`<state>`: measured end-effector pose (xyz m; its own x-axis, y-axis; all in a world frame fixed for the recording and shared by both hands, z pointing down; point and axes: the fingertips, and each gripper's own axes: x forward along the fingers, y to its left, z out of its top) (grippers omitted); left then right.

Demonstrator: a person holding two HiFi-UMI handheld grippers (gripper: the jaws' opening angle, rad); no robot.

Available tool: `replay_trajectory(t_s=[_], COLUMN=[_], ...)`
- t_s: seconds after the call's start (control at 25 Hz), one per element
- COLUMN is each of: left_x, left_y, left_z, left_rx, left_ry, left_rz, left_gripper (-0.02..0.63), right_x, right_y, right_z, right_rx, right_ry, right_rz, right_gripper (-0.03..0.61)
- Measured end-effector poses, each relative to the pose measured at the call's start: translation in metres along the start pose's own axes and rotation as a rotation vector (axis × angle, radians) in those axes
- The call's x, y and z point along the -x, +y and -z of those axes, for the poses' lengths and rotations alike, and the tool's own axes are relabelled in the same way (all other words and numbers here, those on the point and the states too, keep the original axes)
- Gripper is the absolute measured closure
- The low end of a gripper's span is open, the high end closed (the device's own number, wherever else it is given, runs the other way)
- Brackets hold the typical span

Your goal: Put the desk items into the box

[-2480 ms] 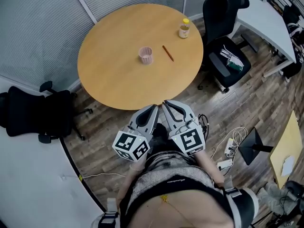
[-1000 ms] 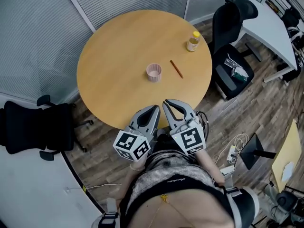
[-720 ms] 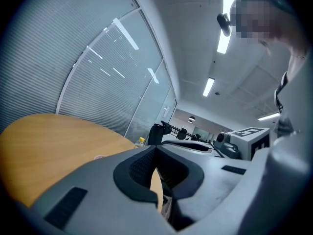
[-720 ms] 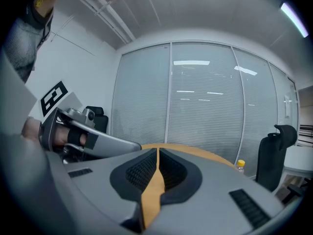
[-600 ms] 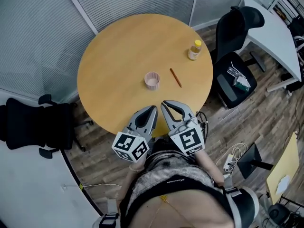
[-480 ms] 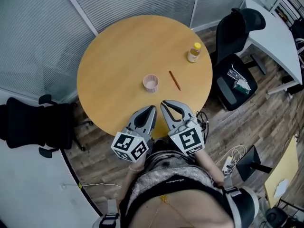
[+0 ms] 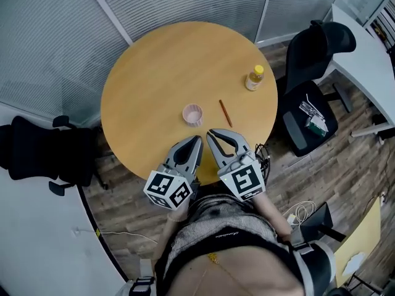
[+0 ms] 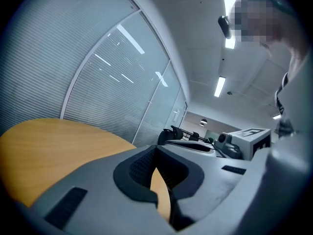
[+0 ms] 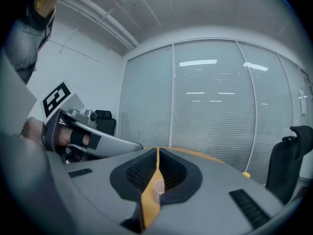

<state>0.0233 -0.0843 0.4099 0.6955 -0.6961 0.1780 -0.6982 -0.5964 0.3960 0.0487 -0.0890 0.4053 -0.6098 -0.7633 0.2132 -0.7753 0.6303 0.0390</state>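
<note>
On the round wooden table stand a pink cup and a small yellow-capped bottle, with a brown pencil lying between them. My left gripper and right gripper sit side by side over the table's near edge, just short of the cup. Both are shut with nothing in them. In the left gripper view the left gripper's tips meet over the tabletop. In the right gripper view the right gripper's tips touch, and the pink cup shows through the slit below them.
A black office chair stands left of the table and another to its right. A white desk is at the far right. Blinds-covered glass walls run behind the table. Cables lie on the wood floor.
Both grippers have moved forward together towards the table, and their tips now reach over its near edge. The cup and pencil sit closer to them. Both stay shut.
</note>
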Motion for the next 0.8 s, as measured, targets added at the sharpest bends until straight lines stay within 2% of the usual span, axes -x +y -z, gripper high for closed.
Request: replay_trajectory(t_s=[0.8], left_x=[-0.024], left_y=[-0.006], left_z=[0.015], left_rx=[0.066], left_ry=[-0.069], left_rz=[-0.174], left_gripper=[0.612], right_x=[-0.003], right_y=[-0.031], right_z=[0.024], right_rx=[0.057], right_ry=[0.041], right_rz=[-0.197], right_gripper=[0.551])
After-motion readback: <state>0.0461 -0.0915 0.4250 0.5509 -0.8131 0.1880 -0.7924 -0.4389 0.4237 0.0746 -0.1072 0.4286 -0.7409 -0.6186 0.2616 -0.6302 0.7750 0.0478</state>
